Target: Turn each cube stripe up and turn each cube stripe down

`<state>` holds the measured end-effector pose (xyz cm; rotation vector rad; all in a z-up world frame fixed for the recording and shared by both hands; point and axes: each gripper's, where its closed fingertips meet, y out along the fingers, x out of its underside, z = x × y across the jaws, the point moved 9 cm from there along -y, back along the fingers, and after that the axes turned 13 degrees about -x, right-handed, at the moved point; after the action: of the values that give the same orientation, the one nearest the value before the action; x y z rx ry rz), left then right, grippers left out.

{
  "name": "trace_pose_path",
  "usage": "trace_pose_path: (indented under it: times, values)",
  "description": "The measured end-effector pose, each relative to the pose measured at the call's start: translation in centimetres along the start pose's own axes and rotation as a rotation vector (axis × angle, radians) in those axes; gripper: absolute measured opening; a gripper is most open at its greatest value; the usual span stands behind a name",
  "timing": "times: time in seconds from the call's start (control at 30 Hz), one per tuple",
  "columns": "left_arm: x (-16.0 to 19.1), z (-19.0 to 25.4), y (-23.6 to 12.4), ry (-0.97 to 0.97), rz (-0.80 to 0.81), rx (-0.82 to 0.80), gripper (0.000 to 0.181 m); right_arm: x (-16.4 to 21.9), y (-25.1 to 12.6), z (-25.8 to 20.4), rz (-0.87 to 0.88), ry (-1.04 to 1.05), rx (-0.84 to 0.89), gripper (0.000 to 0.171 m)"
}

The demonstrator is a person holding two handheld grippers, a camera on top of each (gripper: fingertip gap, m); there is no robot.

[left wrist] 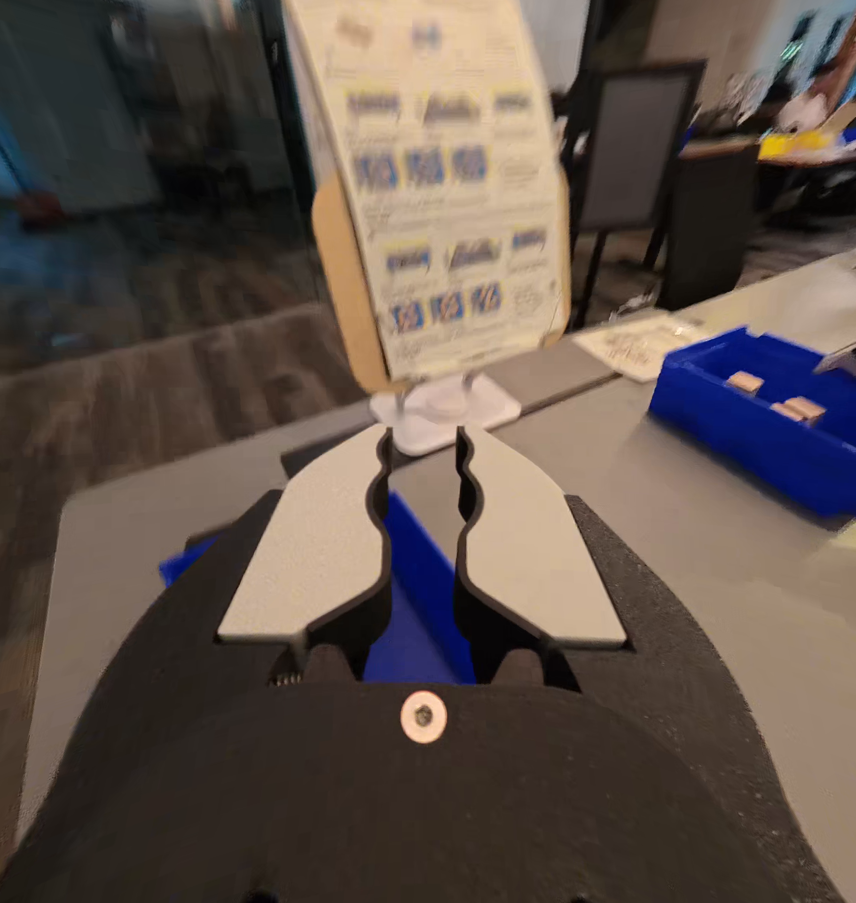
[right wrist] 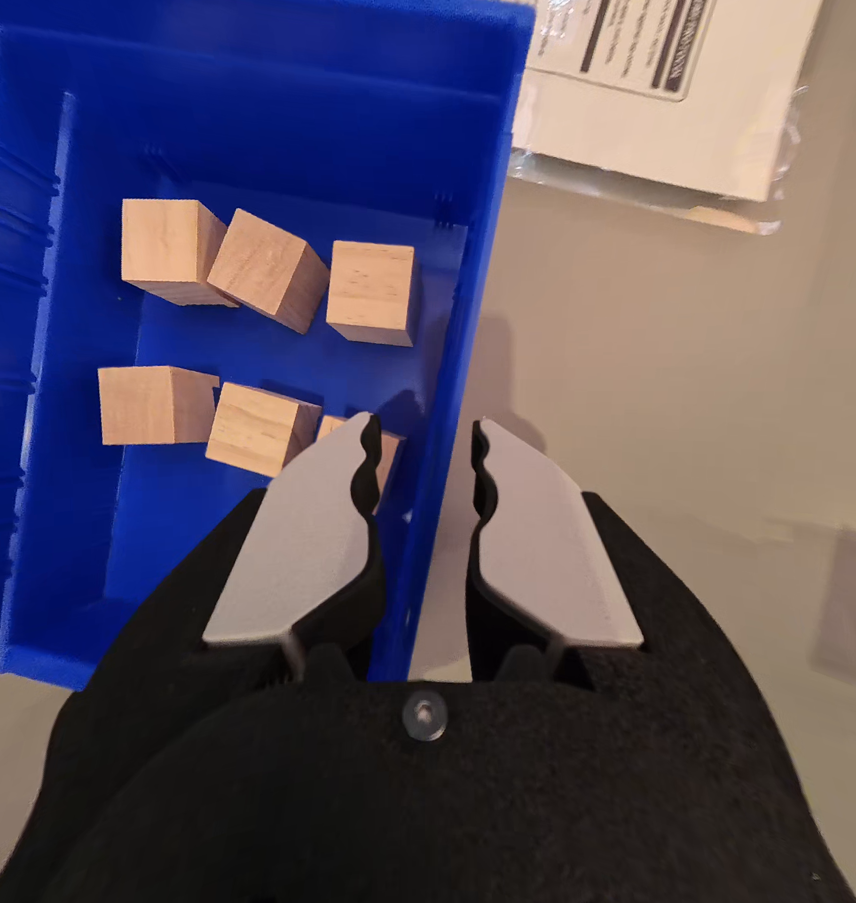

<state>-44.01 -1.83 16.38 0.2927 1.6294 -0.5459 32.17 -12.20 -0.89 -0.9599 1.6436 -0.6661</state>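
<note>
Right hand-held gripper (right wrist: 426,430) hangs open and empty, its fingers astride the right wall of a blue plastic bin (right wrist: 465,342) on my grey surface (right wrist: 660,391). Six plain wooden cubes (right wrist: 269,266) sit inside in two rows (no stripe visible on any face); one is partly hidden behind my left finger. Meanwhile my left hand-held gripper (left wrist: 423,435) is open too, empty, above another blue plastic bin (left wrist: 416,586), facing a blurred instruction sheet on a stand (left wrist: 440,195).
</note>
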Motion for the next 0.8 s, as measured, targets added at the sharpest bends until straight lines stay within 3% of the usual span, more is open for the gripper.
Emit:
trace_pose_path:
  times: [0.07, 0.17, 0.23, 0.37, 0.5, 0.6, 0.8]
  values:
    - [1.5, -2.1, 0.4, -0.031, -0.155, -0.066, 0.024, 0.1, 1.0, 0.6, -0.035, 0.040, 0.016, 0.033]
    - [4.0, -5.5, 1.5, -0.017, -0.327, -0.244, 0.024, 0.3, 1.8, 0.8, -0.083, 0.057, 0.005, 0.007]
    - [6.0, -7.5, 2.4, -0.011, -0.444, -0.322, 0.023, 0.3, 1.9, 0.7, -0.093, 0.055, 0.015, 0.006]
    - [9.5, -9.7, 4.4, -0.134, -0.653, -0.257, 0.008, 0.3, 1.9, 0.7, -0.097, 0.057, 0.023, 0.005]
    - [11.9, -11.7, 5.0, -0.108, -0.826, -0.441, 0.014, 0.3, 1.8, 0.7, -0.090, 0.064, 0.014, 0.006]
    - [13.8, -12.3, 5.4, -0.083, -0.975, -0.483, 0.019, 0.3, 1.9, 0.7, -0.092, 0.064, 0.017, 0.006]
    - [15.4, -12.6, 6.6, -0.095, -1.018, -0.458, 0.007, 0.3, 1.9, 0.7, -0.089, 0.062, 0.016, 0.007]
